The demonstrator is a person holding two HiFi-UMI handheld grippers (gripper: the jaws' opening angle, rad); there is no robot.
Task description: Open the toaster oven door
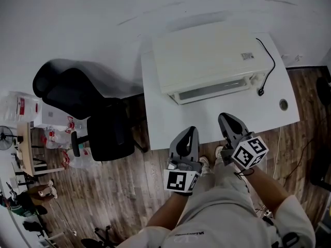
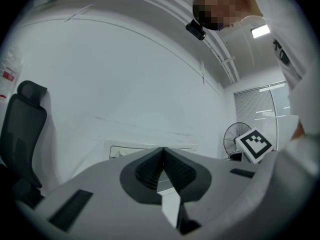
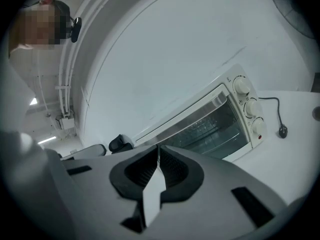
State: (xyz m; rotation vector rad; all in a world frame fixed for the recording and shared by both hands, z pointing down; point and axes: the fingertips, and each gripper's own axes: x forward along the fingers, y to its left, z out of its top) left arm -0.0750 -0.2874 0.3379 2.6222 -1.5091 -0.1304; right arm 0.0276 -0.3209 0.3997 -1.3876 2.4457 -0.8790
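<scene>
A cream toaster oven [image 1: 209,58] stands at the back of a white table [image 1: 165,123], its glass door [image 3: 210,129] closed with a handle bar along the top. Three knobs [image 3: 250,106] sit on its right side. My left gripper [image 1: 189,134] is shut and empty near the table's front edge. My right gripper [image 1: 225,119] is also shut with nothing in it, over the table a short way in front of the oven door. In the left gripper view the oven [image 2: 150,149] shows low behind the closed fingertips [image 2: 163,150]. The right gripper's fingertips [image 3: 158,149] meet just below the door.
A black office chair [image 1: 88,107] stands left of the table. The oven's black cord and plug [image 1: 261,91] lie on the table at the right, near a round cable hole [image 1: 283,104]. A standing fan [image 2: 237,136] and clutter sit on the wooden floor.
</scene>
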